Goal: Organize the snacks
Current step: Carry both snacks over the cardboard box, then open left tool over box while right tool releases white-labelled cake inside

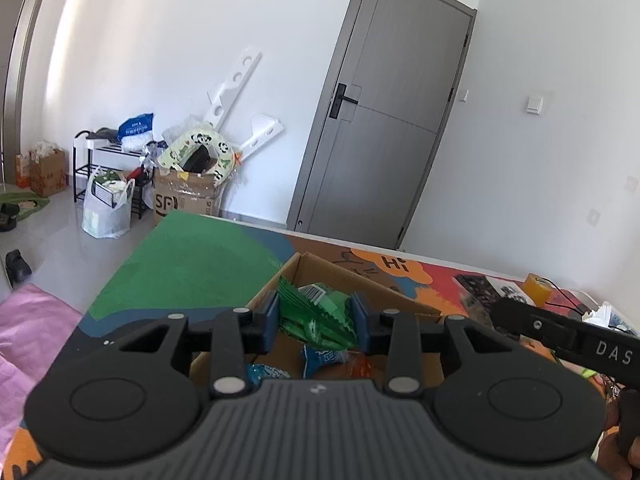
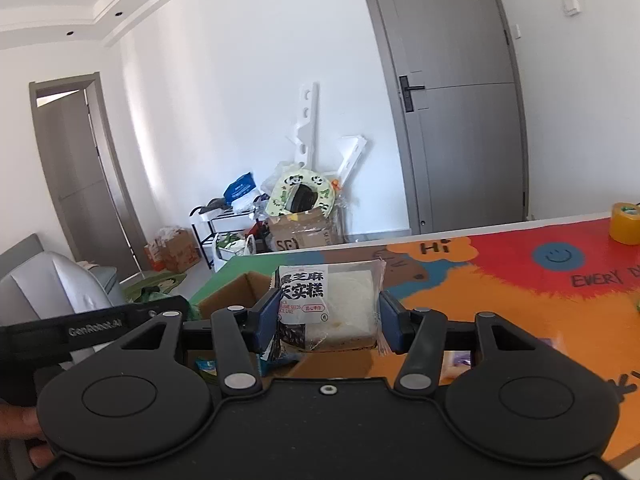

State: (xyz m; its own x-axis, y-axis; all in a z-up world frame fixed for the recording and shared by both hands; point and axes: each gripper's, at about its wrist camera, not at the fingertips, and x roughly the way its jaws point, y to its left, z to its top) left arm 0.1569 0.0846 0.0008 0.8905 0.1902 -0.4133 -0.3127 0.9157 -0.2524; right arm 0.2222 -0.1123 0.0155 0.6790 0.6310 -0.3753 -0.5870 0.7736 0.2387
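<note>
My left gripper (image 1: 316, 322) is shut on a crinkled green snack packet (image 1: 316, 316), held over an open cardboard box (image 1: 344, 276) on the colourful table. Blue and orange packets (image 1: 324, 358) lie inside the box below it. My right gripper (image 2: 326, 320) is shut on a clear-wrapped black sesame rice cake (image 2: 332, 304), its blue pads pressing both sides. It hangs just right of the same cardboard box (image 2: 240, 290). The right tool's black body (image 1: 572, 336) shows at the right in the left wrist view. The left tool (image 2: 92, 328) shows at the left in the right wrist view.
The table mat (image 2: 520, 280) is printed orange, red and green. A yellow tape roll (image 2: 626, 226) stands at its far right edge. Loose packets (image 1: 488, 292) lie right of the box. Beyond the table are a grey door (image 1: 384, 120), floor clutter (image 1: 188, 168) and a pink cloth (image 1: 28, 332).
</note>
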